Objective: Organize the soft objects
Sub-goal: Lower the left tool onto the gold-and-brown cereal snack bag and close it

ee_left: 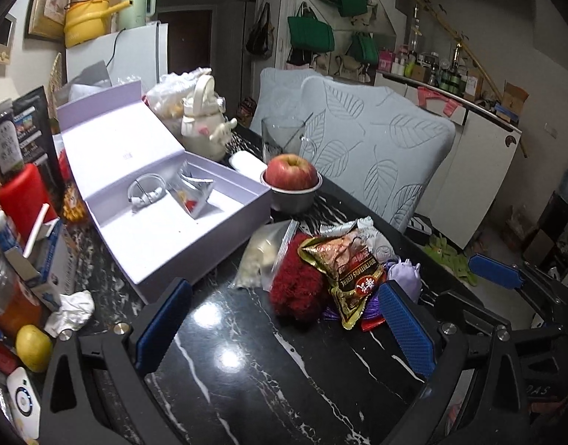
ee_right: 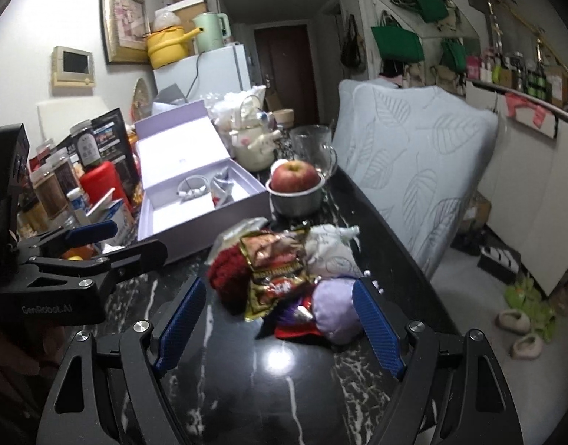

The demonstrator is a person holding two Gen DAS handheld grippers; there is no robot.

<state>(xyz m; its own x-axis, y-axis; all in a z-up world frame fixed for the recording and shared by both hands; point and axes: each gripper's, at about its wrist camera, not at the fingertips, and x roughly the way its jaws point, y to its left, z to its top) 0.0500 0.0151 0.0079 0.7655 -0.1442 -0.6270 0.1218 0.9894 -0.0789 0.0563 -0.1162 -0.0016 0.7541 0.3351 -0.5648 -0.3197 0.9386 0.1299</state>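
Note:
A pile of soft things lies on the black marble table point(ee_left: 247, 371): a red knitted piece point(ee_left: 297, 285) point(ee_right: 228, 270), a shiny snack packet point(ee_left: 343, 263) point(ee_right: 280, 270), a purple soft toy point(ee_left: 406, 272) point(ee_right: 334, 307), a clear zip bag point(ee_left: 261, 256) and a white pouch point(ee_right: 330, 248). My left gripper point(ee_left: 280, 319) is open and empty just in front of the pile. My right gripper point(ee_right: 280, 328) is open, its fingers on either side of the pile's near end, the right pad point(ee_right: 376, 326) close beside the purple toy. The right gripper's blue pad also shows at the right of the left wrist view point(ee_left: 495, 270).
An open lilac box point(ee_left: 165, 200) point(ee_right: 195, 185) holds a cable and a foil sachet. An apple in a metal bowl point(ee_left: 293, 185) point(ee_right: 297, 189), a glass mug point(ee_right: 315, 148) and a cream bottle point(ee_left: 206, 122) stand behind. Jars and boxes crowd the left. Chairs point(ee_left: 376, 148) stand right.

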